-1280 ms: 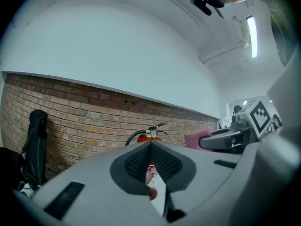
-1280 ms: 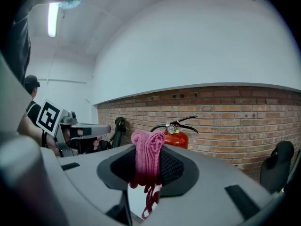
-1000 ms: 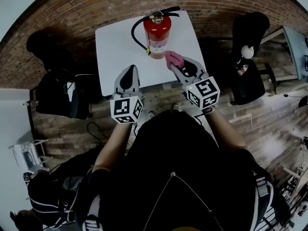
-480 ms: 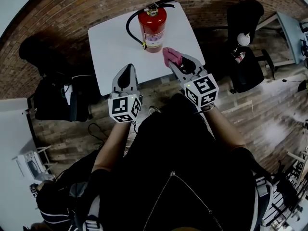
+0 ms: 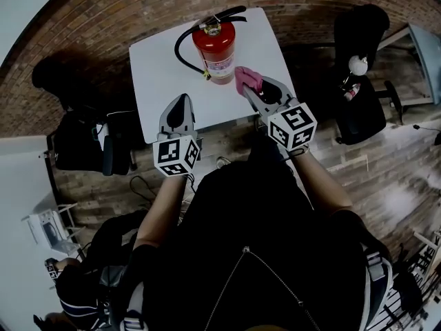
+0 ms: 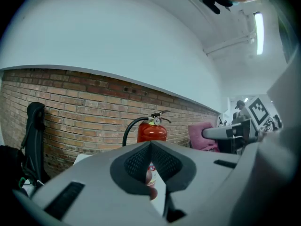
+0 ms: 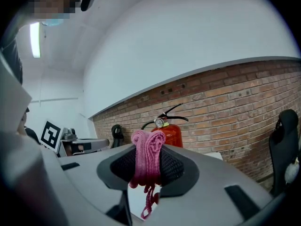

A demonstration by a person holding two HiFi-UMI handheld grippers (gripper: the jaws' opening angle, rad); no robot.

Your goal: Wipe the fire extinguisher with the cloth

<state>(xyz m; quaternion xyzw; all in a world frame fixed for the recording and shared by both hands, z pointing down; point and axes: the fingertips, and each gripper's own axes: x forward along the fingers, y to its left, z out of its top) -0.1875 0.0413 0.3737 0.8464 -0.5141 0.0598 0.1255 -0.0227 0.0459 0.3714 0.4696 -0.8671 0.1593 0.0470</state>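
1. Right, the person's left forearm (image 5: 162, 209) and right forearm (image 5: 324, 185) both stretch forward from the body, side by side, toward the white bench (image 5: 162, 61).
2. The left tool (image 5: 180, 105) hovers over the near edge of the bench, its nose aimed at the brick wall (image 5: 103, 19). Its jaws are pressed together with nothing caught between them.
3. The right tool (image 5: 247, 89) sits a touch further forward and angles inward to the left. It is clamped on the pink cloth (image 5: 247, 79), which is bunched into a fold standing above the jaw tips. In the right gripper view a loose strand dangles beneath.
4. The fire extinguisher (image 5: 215, 47) stands upright on the far half of the bench, with its black hose looping down its left side and the lever and gauge on top.
5. The cloth is just beside the extinguisher's lower right side; contact cannot be made out.
6. The left tool is nearer the person and to the extinguisher's left, clearly apart from it.
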